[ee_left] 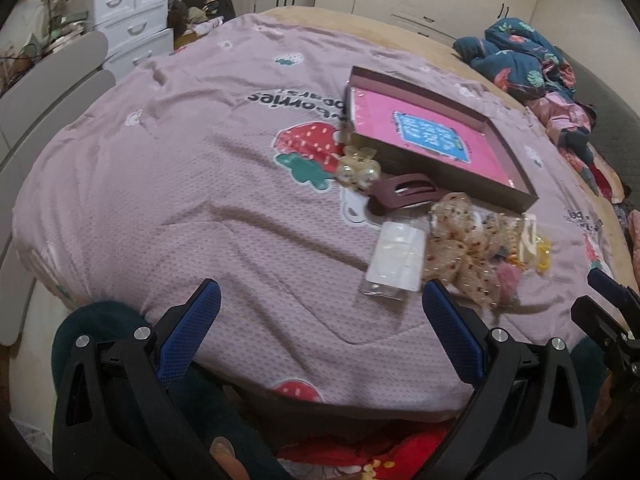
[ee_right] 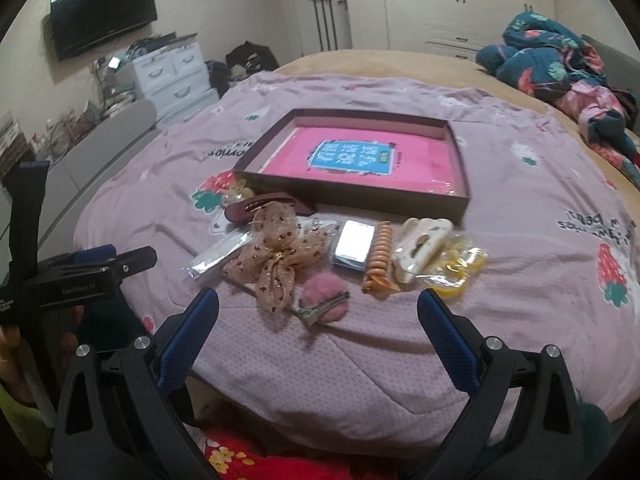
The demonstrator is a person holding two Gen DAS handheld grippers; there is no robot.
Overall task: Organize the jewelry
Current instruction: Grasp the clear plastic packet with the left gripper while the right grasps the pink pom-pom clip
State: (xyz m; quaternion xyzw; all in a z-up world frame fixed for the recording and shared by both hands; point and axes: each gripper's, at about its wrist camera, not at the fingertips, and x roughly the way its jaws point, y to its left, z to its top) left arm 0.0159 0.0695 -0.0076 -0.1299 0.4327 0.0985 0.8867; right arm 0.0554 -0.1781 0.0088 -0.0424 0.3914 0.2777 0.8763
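Observation:
A dark box (ee_right: 360, 200) with a pink card inside lies on the pink quilt; it also shows in the left wrist view (ee_left: 460, 176). In front of it lies a row of hair accessories: a maroon claw clip (ee_right: 260, 206), a beige bow (ee_right: 276, 256), a pink pompom clip (ee_right: 324, 300), an orange spiral tie (ee_right: 380, 256), a cream clip (ee_right: 420, 248), a yellow packet (ee_right: 460, 268) and a clear packet (ee_left: 396, 256). My right gripper (ee_right: 318, 308) is open, just short of the pompom clip. My left gripper (ee_left: 320, 304) is open and empty, left of the packet.
The quilt (ee_right: 520, 320) covers a bed. Bundled clothes (ee_right: 560, 68) lie at the far right. White drawers (ee_right: 172, 72) and a wall TV (ee_right: 104, 12) stand at the left. Wardrobes (ee_right: 440, 0) line the back wall.

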